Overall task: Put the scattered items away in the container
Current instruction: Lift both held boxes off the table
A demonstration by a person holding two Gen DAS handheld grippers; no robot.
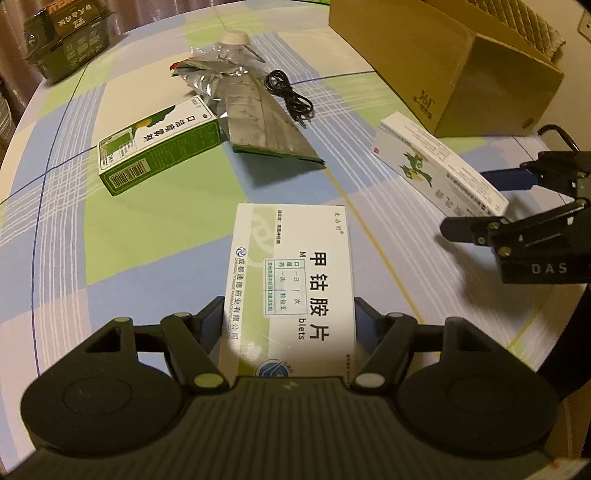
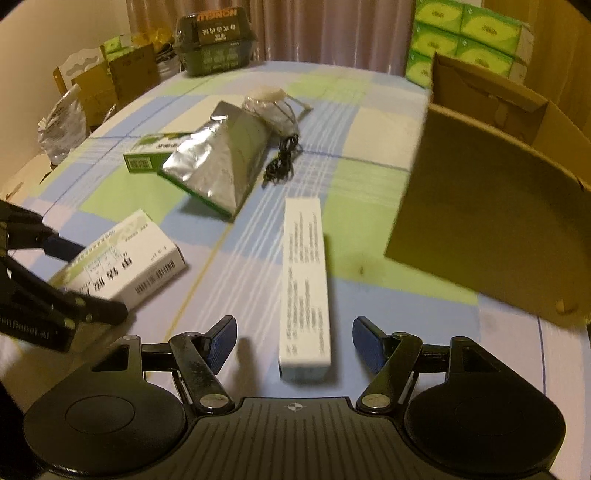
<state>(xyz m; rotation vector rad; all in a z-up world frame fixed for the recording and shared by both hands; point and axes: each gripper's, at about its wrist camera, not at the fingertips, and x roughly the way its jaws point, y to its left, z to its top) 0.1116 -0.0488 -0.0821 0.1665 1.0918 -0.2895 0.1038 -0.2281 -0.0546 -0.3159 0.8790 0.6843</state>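
My left gripper [image 1: 290, 314] is shut on a white tablet box [image 1: 295, 280], its pads pressing both long sides; the right wrist view shows that box [image 2: 122, 254] tilted in the left gripper [image 2: 92, 280]. The right gripper [image 2: 293, 332] stands open astride the near end of a long white box [image 2: 304, 288], with gaps on both sides. From the left wrist view the long box [image 1: 436, 162] lies by the right gripper [image 1: 476, 203]. The open cardboard box [image 2: 480, 221] [image 1: 443, 66] stands just to the right.
On the checked tablecloth [image 1: 147, 240] lie a green box [image 1: 159, 147], a silver foil pouch [image 1: 266, 129], a black cable [image 1: 291, 96] and a crumpled bottle [image 1: 236, 40]. A dark green tub [image 2: 216, 33] sits at the far edge. Green tissue packs [image 2: 469, 33] stand behind the cardboard box.
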